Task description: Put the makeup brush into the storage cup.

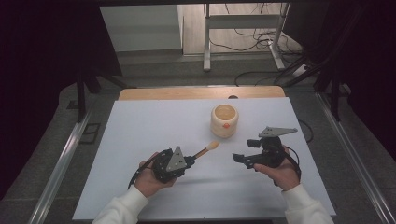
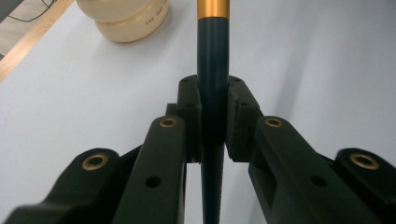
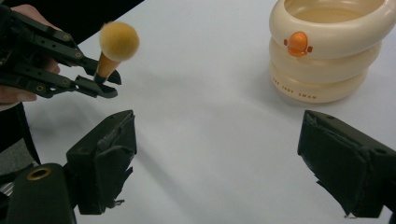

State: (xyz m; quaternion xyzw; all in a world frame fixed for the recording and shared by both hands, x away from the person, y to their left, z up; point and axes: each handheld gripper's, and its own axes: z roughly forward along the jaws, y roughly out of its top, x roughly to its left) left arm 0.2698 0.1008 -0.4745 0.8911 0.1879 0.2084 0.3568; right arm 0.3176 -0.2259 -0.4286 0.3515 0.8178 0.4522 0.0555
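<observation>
Black jaws of left gripper (image 1: 190,161) clenched on brush (image 1: 206,150) handle, right gripper (image 3: 219,163) jaws wide apart — nothing between, beside cream pot (image 3: 327,51)

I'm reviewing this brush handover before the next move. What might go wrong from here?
The left gripper clamps the makeup brush low on its slim dark handle, so the long free end may pivot or slip. The cream holder stands unsupported while the right gripper hangs open beside it; a misaimed brush might tip or push it. The brush's soft tip could catch on the holder's rim.
</observation>
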